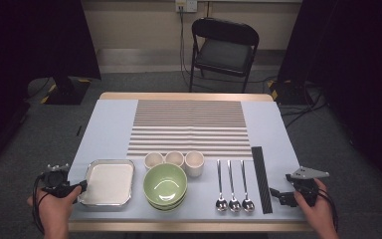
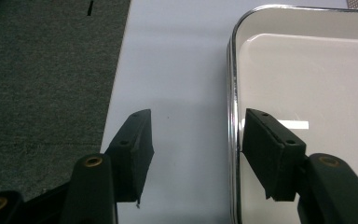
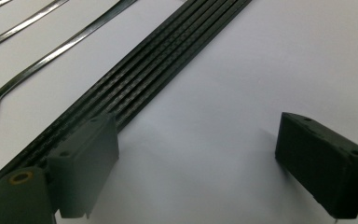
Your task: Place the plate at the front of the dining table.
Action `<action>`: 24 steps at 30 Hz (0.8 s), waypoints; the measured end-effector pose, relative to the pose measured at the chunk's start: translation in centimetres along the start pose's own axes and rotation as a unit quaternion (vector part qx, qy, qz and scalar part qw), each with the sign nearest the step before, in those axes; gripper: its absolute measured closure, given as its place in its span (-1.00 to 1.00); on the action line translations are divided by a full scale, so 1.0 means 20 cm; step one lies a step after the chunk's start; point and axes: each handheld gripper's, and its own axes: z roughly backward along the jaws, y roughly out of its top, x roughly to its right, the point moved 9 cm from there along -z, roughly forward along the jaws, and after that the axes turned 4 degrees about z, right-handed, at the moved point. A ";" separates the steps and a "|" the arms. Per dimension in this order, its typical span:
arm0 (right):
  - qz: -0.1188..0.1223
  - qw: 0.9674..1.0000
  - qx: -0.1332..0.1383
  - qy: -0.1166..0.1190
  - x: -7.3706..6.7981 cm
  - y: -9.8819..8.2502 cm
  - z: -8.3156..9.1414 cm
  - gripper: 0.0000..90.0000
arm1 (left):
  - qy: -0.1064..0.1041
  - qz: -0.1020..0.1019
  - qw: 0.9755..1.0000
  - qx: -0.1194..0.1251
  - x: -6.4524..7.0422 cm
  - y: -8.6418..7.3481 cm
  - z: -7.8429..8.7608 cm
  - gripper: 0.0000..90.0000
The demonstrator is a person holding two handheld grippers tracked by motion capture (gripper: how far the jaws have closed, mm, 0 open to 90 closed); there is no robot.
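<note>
**Left tongs straddle the tray's rim**

Our left gripper (image 1: 82,187) sits at the tray's (image 1: 90,169) left edge, at about 9 o'clock from its middle. In the left gripper view the jaws stand partly open, one pad (image 2: 137,144) outside on the cloth (image 2: 182,70), the other pad (image 2: 265,149) over the tray's inside, with the shiny rim (image 2: 233,116) running between them. We see no pad pressing on the rim yet, so nothing is held. The rim runs from 6 to 12 o'clock in that view, in line with the jaws, so we judge the coming move to be a plain squeeze across it.

Our right gripper (image 1: 277,195) rests well apart, at 3 o'clock from the black strip (image 1: 260,177), jaws wide and empty. The left hand (image 1: 54,211) is clearly the nearer one to the tray; the bowl (image 1: 165,185) lies at the tray's 3 o'clock.
</note>
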 end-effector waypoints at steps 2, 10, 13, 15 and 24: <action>0.000 1.000 0.000 0.000 0.00 0.00 0.00 -0.73 | -0.001 -0.002 1.000 0.007 0.01 0.01 0.01 0.02; -0.001 1.000 -0.001 0.000 0.00 0.00 0.00 -0.73 | -0.025 -0.003 1.000 0.008 0.04 0.02 0.00 0.26; 0.000 1.000 0.000 0.000 0.00 0.00 0.00 -0.73 | -0.029 -0.002 1.000 0.005 0.05 0.01 0.00 0.32; -0.001 1.000 -0.001 0.000 0.00 0.00 0.00 -0.73 | -0.030 -0.002 1.000 0.000 0.05 0.01 -0.01 0.33; 0.000 1.000 0.000 0.000 0.00 0.00 0.00 -0.73 | -0.032 -0.021 0.999 -0.009 0.06 0.00 -0.01 0.52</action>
